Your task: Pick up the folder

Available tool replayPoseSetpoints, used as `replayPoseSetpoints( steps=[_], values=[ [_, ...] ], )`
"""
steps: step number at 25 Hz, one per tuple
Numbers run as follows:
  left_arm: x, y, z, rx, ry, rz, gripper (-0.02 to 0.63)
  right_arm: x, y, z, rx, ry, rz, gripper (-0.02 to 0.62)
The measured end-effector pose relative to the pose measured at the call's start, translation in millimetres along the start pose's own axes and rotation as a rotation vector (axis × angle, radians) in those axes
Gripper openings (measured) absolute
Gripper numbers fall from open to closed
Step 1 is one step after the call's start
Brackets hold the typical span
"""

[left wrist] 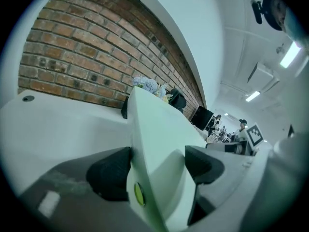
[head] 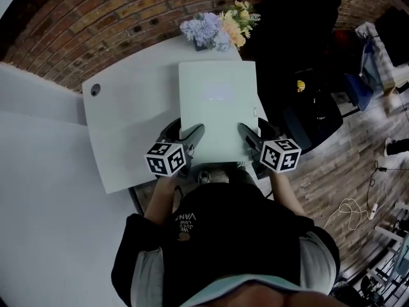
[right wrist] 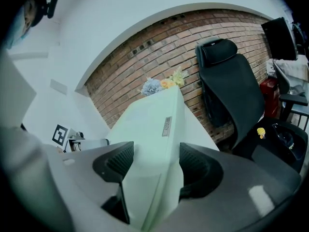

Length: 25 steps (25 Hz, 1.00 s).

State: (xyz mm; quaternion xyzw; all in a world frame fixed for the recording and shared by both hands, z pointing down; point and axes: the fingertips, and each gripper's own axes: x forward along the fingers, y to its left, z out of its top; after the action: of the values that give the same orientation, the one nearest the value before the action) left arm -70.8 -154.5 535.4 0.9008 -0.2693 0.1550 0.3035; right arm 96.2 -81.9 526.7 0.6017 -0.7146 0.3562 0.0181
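**Gripping folder at its near edge, one gripper per corner**

Left gripper (left wrist: 157,166): jaws pinched on the folder (left wrist: 154,124) at its near left corner. Right gripper (right wrist: 152,166): jaws pinched on the near right corner. Both sit equally near.

Folder: over the pale desk (head: 128,120), its long axis running straight away from the person towards the flowers (head: 217,27). Whether it is clear of the desk cannot be told. Pale green, plain, stiff-looking. Small label near the right edge, yellow-green dot by the left corner.
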Motion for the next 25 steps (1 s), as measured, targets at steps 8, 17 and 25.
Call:
replayPoseSetpoints(
  steps=[8, 17, 25],
  values=[
    [-21, -7, 11, 0.041, -0.042, -0.011, 0.362, -12, 21, 6, -0.017, -0.062, -0.001, 0.287],
    [-43, -19, 34, 0.099, -0.111, -0.016, 0.362, -25, 42, 25, -0.059, -0.138, 0.009, 0.287],
    [-62, -30, 53, 0.123, -0.187, -0.024, 0.362, -39, 63, 48, -0.12, -0.202, 0.027, 0.285]
  ],
)
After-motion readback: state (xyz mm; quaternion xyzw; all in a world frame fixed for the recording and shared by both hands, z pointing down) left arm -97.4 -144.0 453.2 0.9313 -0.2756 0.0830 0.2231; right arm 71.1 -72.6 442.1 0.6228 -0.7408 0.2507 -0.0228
